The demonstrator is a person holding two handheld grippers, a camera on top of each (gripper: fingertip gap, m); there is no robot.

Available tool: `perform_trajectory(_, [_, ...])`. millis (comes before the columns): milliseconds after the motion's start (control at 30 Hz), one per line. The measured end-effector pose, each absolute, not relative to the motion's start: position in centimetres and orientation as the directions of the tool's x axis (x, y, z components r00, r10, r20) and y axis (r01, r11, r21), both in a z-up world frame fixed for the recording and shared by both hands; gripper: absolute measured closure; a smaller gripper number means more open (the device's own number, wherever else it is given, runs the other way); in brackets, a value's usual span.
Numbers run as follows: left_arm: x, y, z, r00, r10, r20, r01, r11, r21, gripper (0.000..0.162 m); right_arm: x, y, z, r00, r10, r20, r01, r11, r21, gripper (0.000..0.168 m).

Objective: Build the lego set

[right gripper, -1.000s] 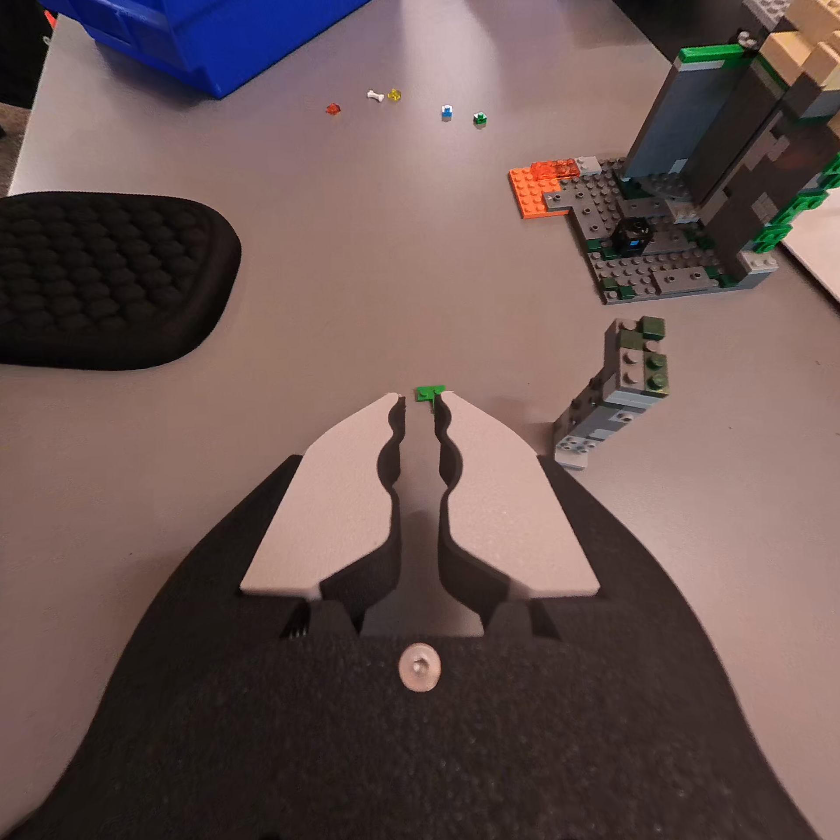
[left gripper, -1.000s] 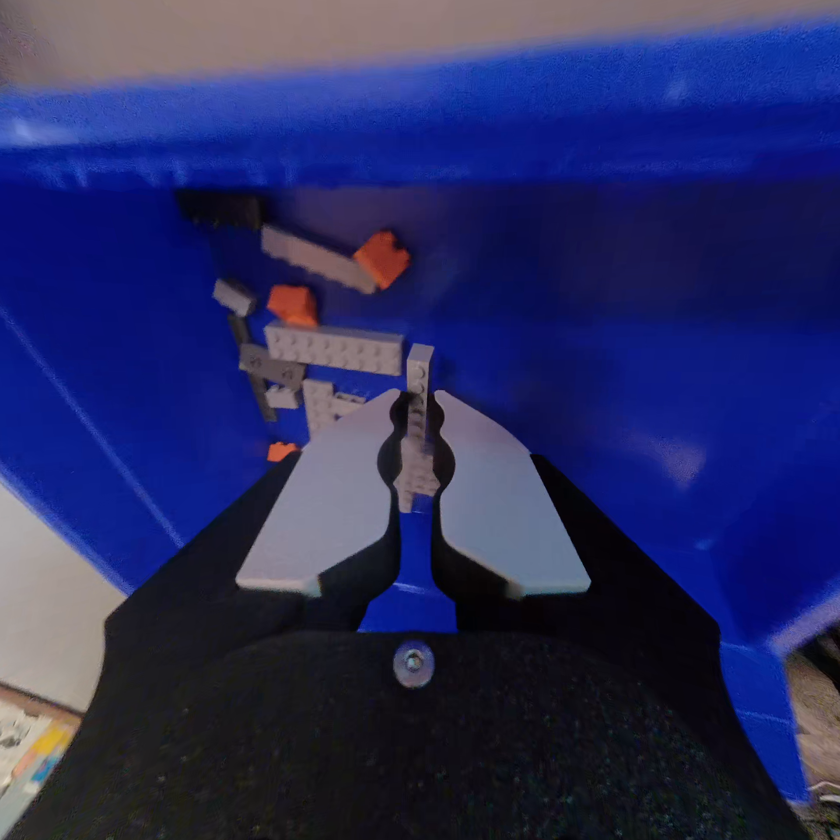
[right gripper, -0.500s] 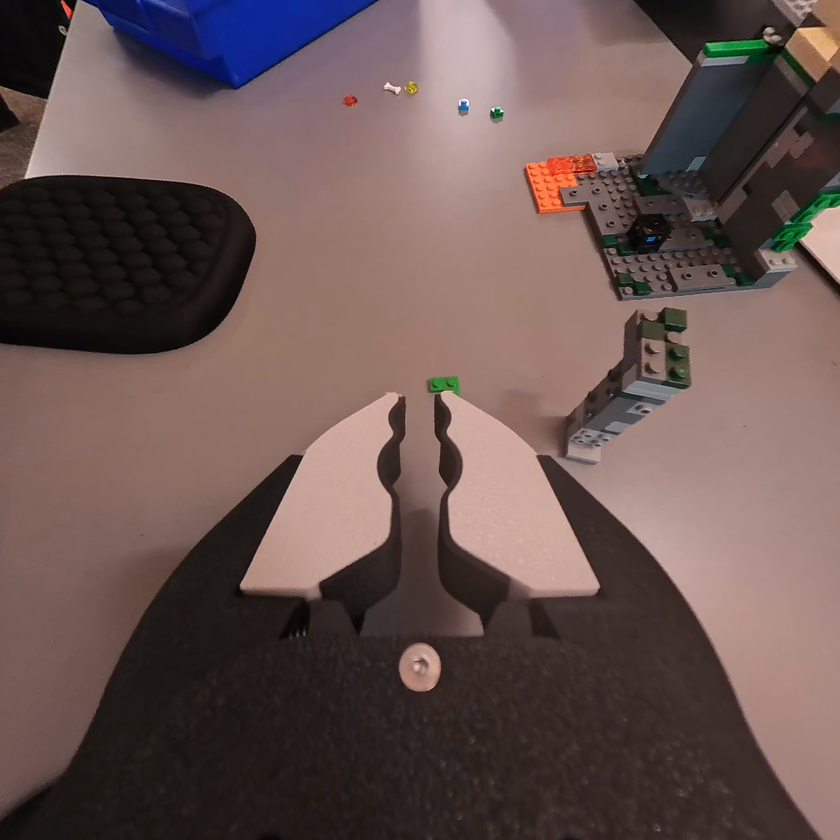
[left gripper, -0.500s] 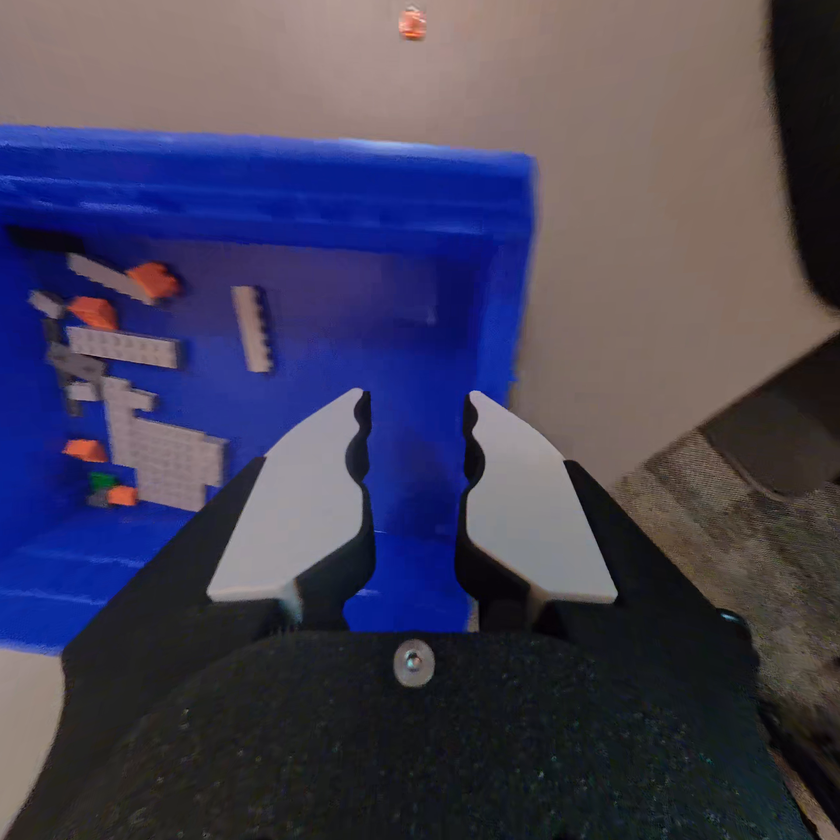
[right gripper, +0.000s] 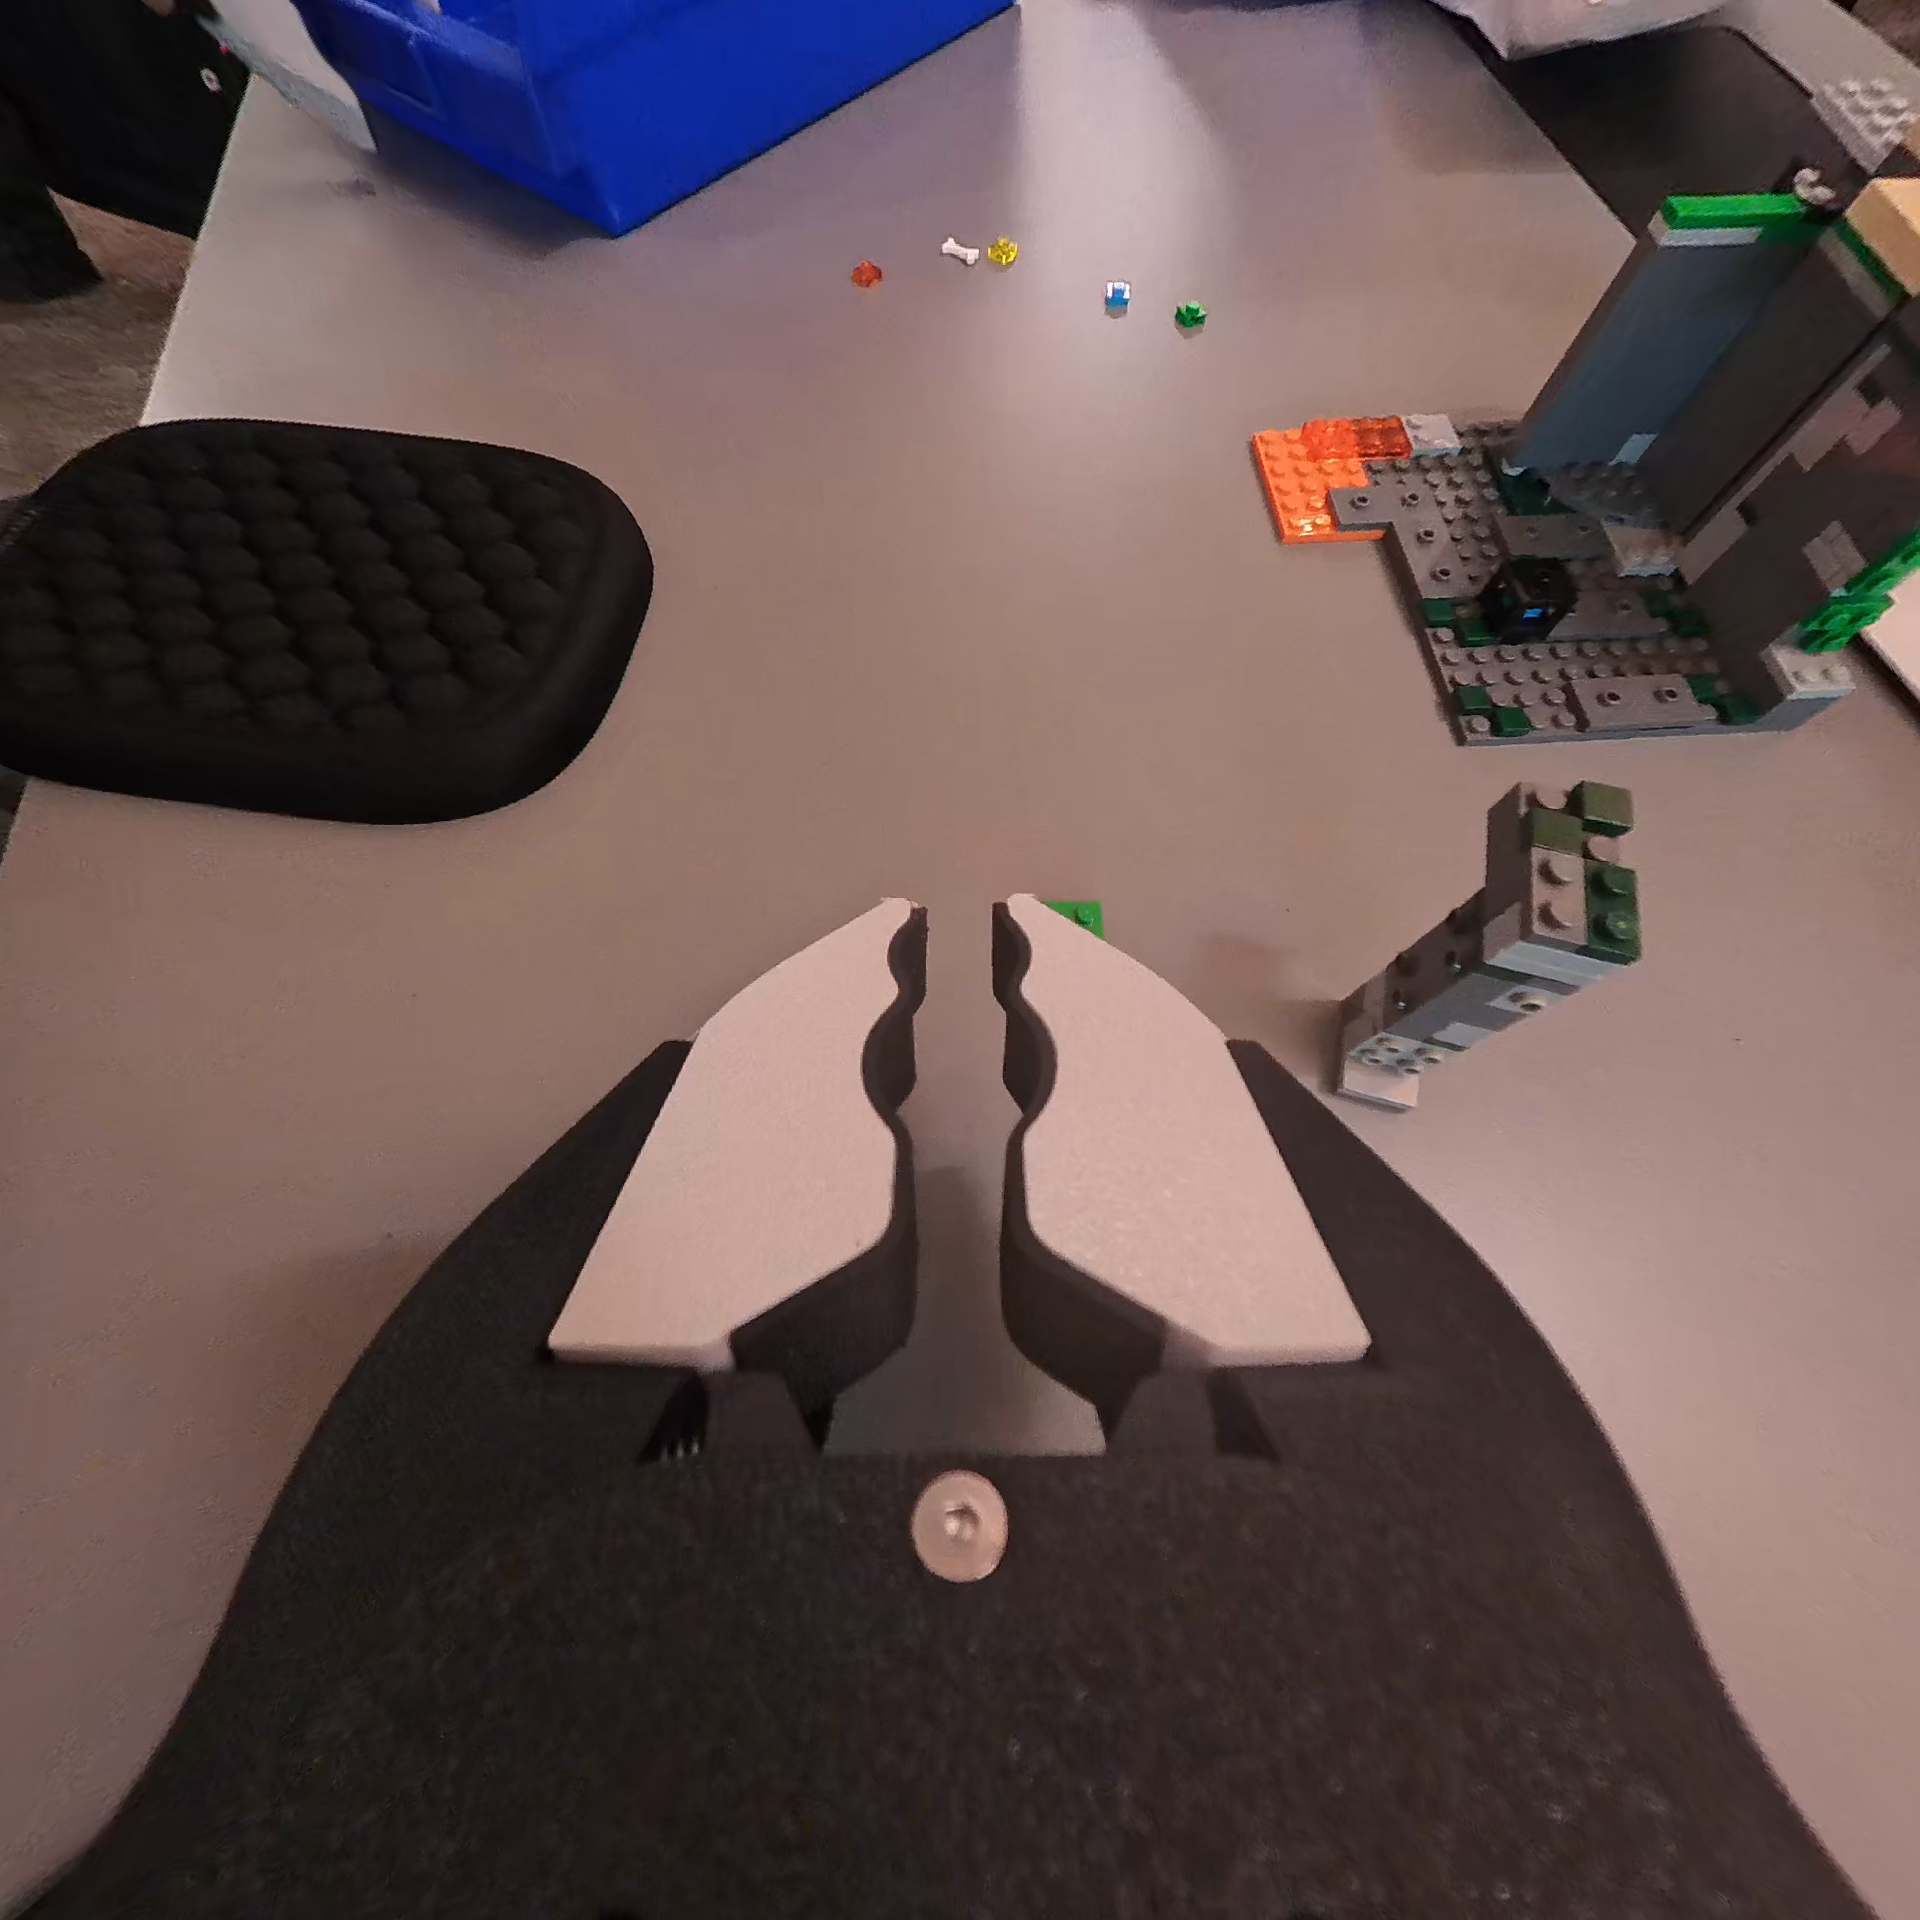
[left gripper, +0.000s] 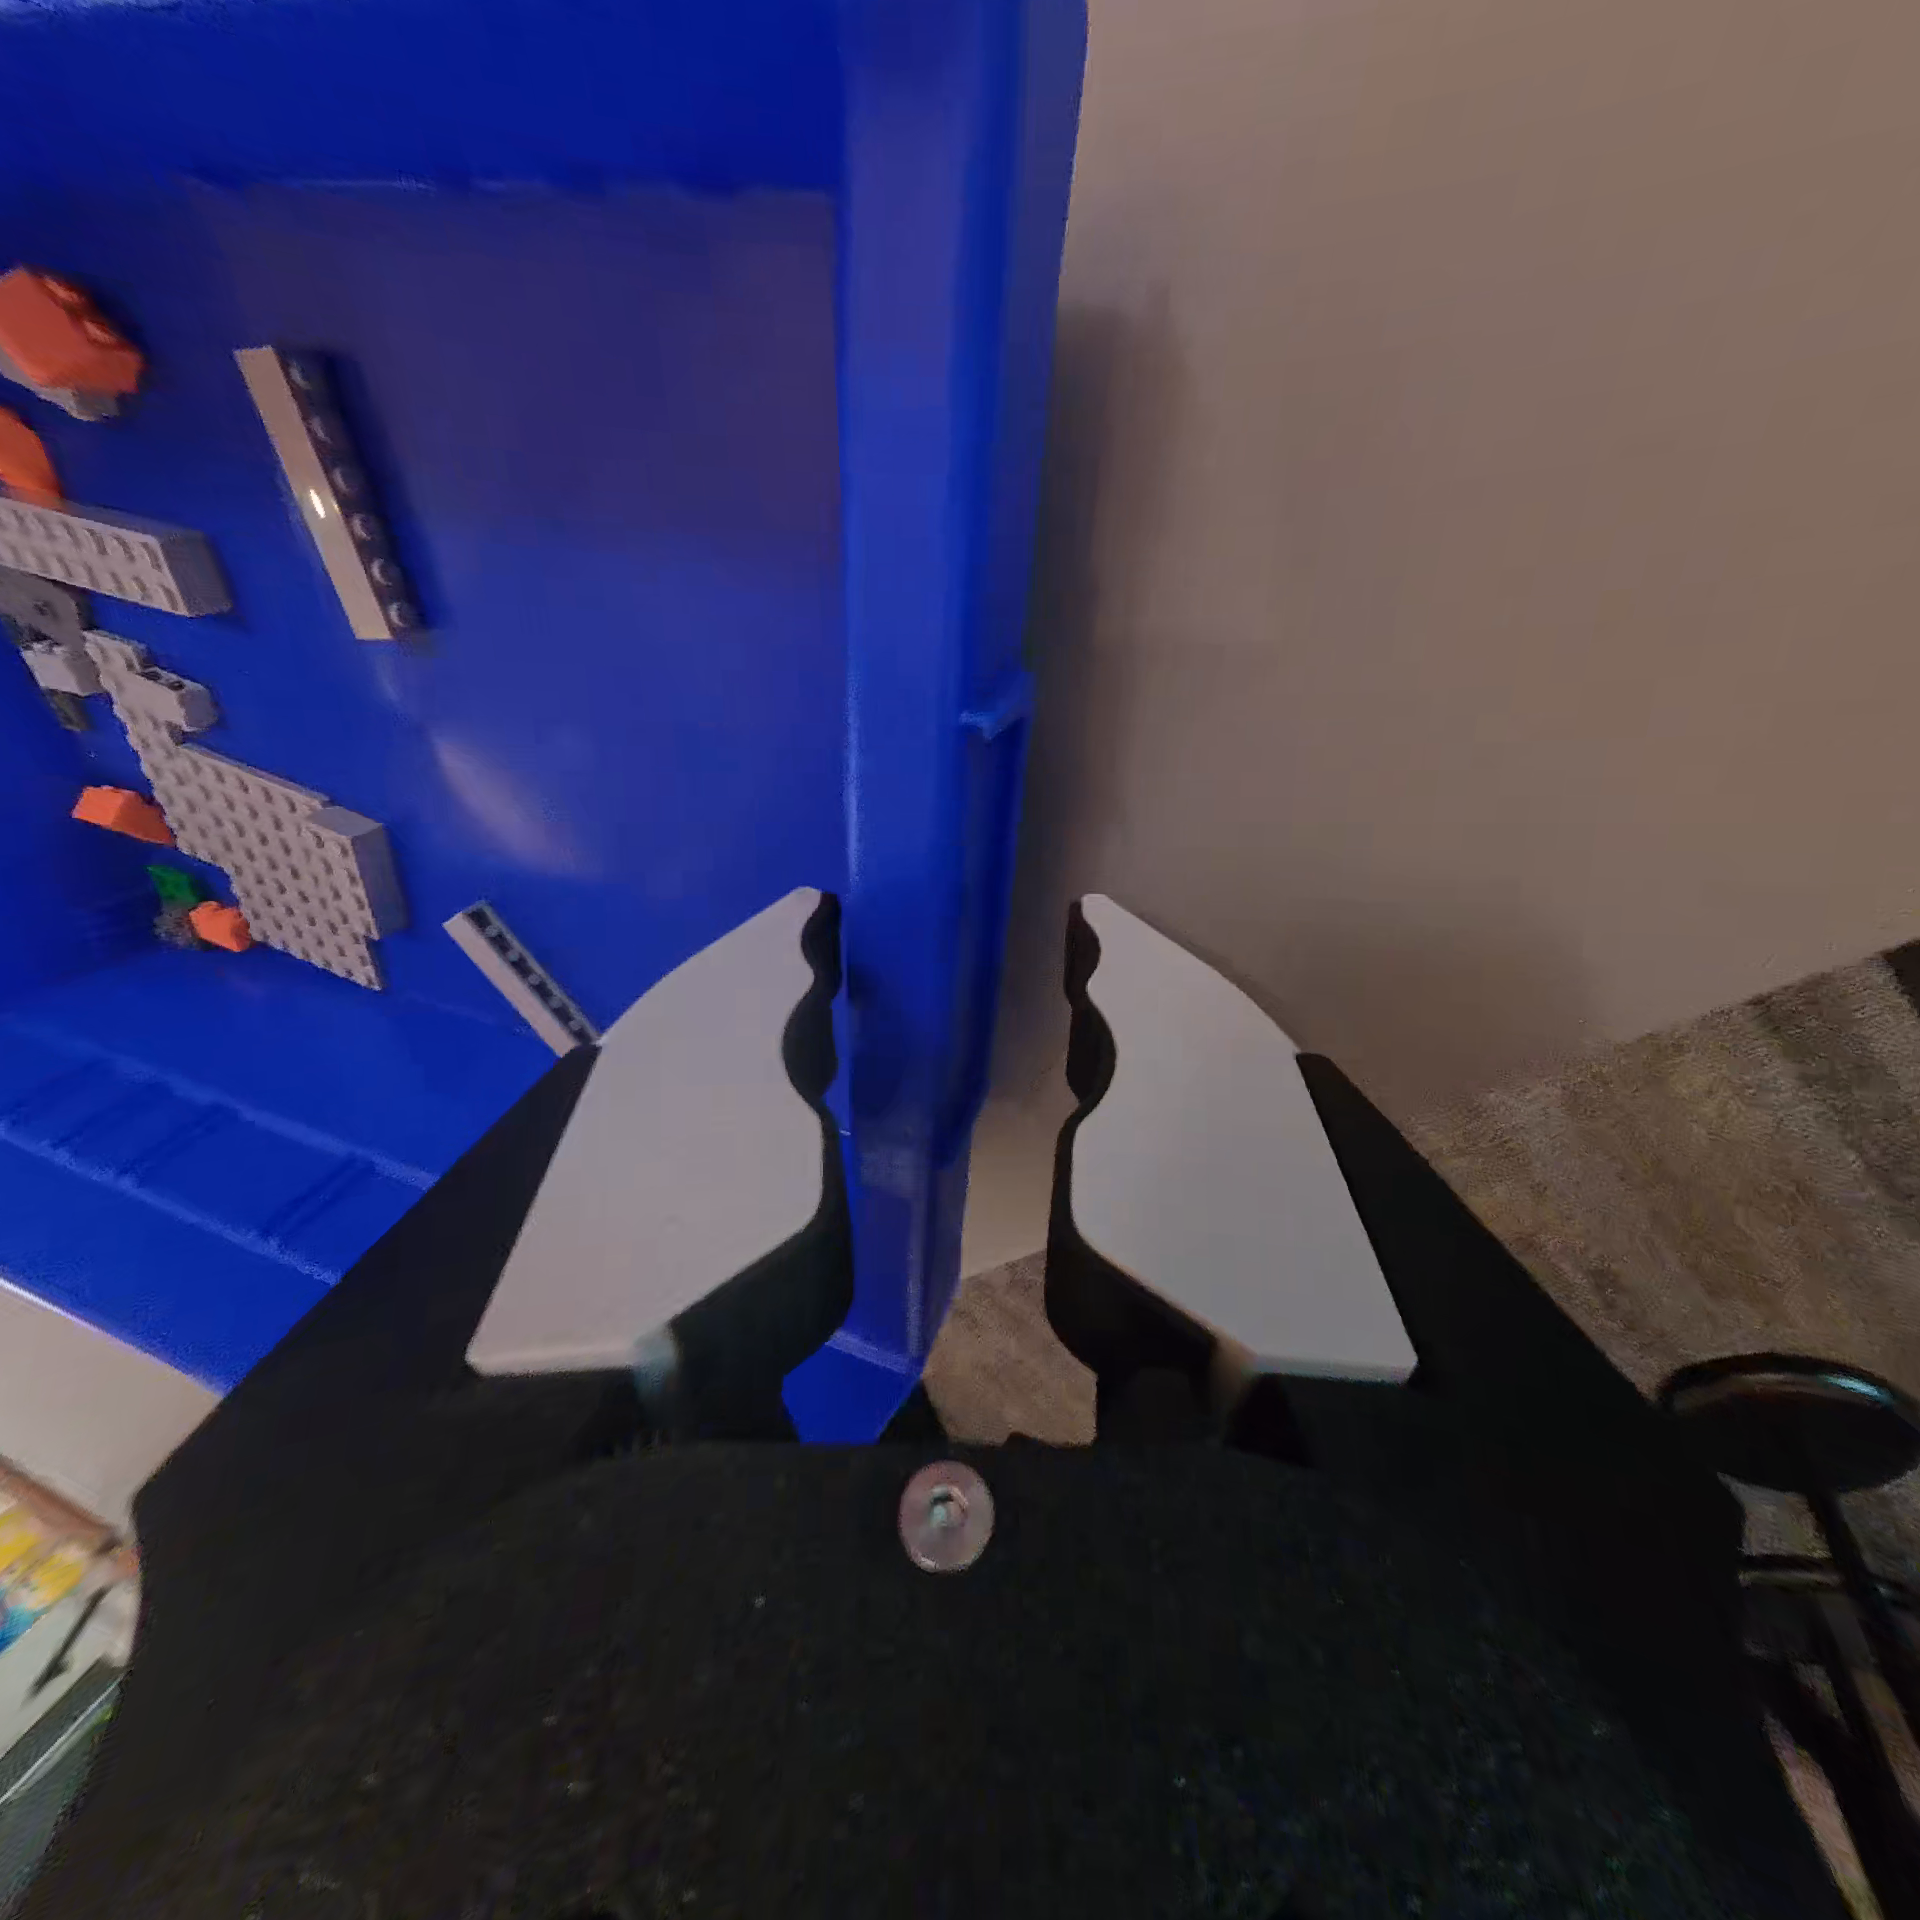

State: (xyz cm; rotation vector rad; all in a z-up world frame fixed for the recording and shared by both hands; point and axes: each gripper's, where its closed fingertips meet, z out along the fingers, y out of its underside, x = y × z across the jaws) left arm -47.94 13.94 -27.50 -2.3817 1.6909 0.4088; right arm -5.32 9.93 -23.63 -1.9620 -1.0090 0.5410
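Presently the left gripper (left gripper: 948, 914) stands wide open and empty, its jaws straddling the right wall of the blue bin (left gripper: 935, 520) from above. Inside the bin, at 10 o'clock from the gripper, lie a long grey studded bar (left gripper: 330, 494), a stepped grey plate (left gripper: 275, 852), a grey brick (left gripper: 109, 556) and several orange pieces (left gripper: 62, 332); a second thin grey bar (left gripper: 525, 977) lies just beside the left finger (left gripper: 686, 1122). The right gripper (right gripper: 958, 912) is parted by a narrow gap and holds nothing; it hangs over the grey table (right gripper: 935, 623). A small green plate (right gripper: 1081, 916) lies on the table at the tip of the right finger (right gripper: 1143, 1122), partly hidden by it. At 3 o'clock from the fingertips rests a leaning grey-and-green sub-assembly (right gripper: 1507, 945). At 2 o'clock stands the main lego build (right gripper: 1621, 540), with an orange plate (right gripper: 1304, 488) at its left corner. At 12 o'clock a row of tiny loose pieces (right gripper: 1003, 252) lies near the bin. At 10 o'clock lies a black textured pad (right gripper: 301, 613).
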Motion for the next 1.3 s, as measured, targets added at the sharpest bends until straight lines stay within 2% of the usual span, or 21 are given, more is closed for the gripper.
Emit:
perform_trajectory(100, [-49.0,14.6,-28.3,0.274,-0.887,-0.373,-0.943,-0.323,0.075,0.133,-5.4,9.9,-23.6,0.582,0.813,0.004,0.45,-0.318,-0.835,0.157])
perform_trajectory(333, [-51.2,14.7,-27.1,0.22,-0.837,-0.502,-0.911,-0.361,0.202,0.133,-5.1,9.9,-23.8,0.585,0.811,0.018,0.459,-0.313,-0.832,0.157])
perform_trajectory(600, [-51.9,13.7,-21.2,0.071,-0.66,-0.748,-0.852,-0.43,0.299,0.133,-5.2,9.7,-24.3,0.576,0.817,0.027,0.478,-0.311,-0.821,0.157])
perform_trajectory(767, [-53.2,14.7,-20.1,0.002,-0.616,-0.788,-0.81,-0.463,0.36,0.133,-5.6,9.6,-24.6,0.568,0.823,0.019,0.483,-0.314,-0.817,0.157])
perform_trajectory(967, [-51.1,13.6,-23.6,0.118,-0.702,-0.702,-0.862,-0.424,0.28,0.133,-5.5,9.5,-24.2,0.567,0.822,0.051,0.495,-0.291,-0.819,0.157])
perform_trajectory(1300, [-47.4,13.0,-26.5,0.172,-0.78,-0.602,-0.92,-0.346,0.185,0.133,-5.6,9.4,-24.5,0.565,0.824,0.035,0.492,-0.302,-0.816,0.157])
